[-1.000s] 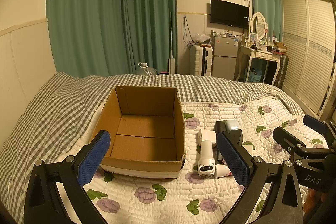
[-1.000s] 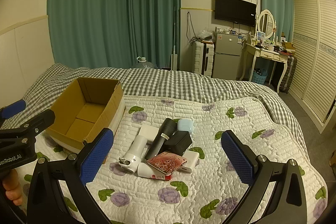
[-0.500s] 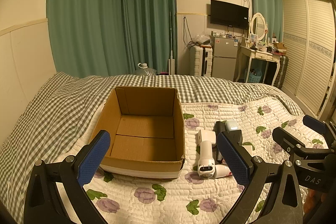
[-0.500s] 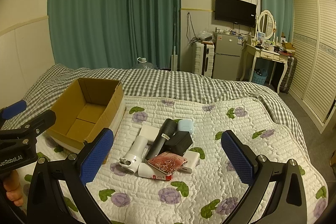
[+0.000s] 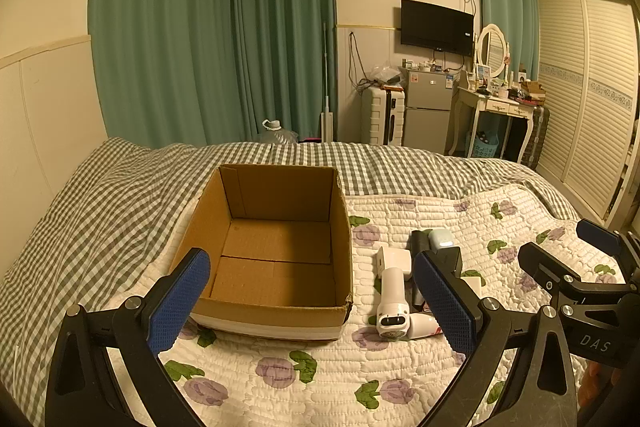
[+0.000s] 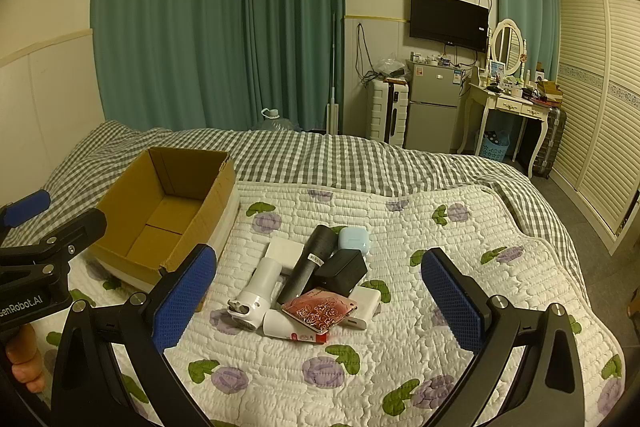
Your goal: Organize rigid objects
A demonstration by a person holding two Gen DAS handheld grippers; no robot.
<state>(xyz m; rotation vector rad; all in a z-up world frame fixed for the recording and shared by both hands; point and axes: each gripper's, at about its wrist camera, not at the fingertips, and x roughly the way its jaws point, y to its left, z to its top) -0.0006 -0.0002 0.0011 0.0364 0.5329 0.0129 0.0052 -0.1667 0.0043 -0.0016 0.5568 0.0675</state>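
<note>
Rigid objects: a touching cluster on the floral quilt (image 6: 460, 227), ahead of the right gripper (image 6: 320, 291) between its two fingers, to the right of the left gripper (image 5: 312, 301).
- White handheld device (image 6: 256, 287), black cylinder (image 6: 312, 263), black block (image 6: 343, 270), pale blue case (image 6: 354, 241), pink patterned card (image 6: 320, 311), white tube (image 6: 284, 325); possibly a white power bank (image 6: 362, 309) beneath the card.
- Cardboard box (image 5: 276, 251): open-topped, straight ahead of the left gripper, left of the cluster.

Left gripper: level, low over the quilt, fingers spread wide, holding nothing.
Right gripper: level, fingers spread wide, holding nothing; the cluster lies untouched beyond its tips.
</note>
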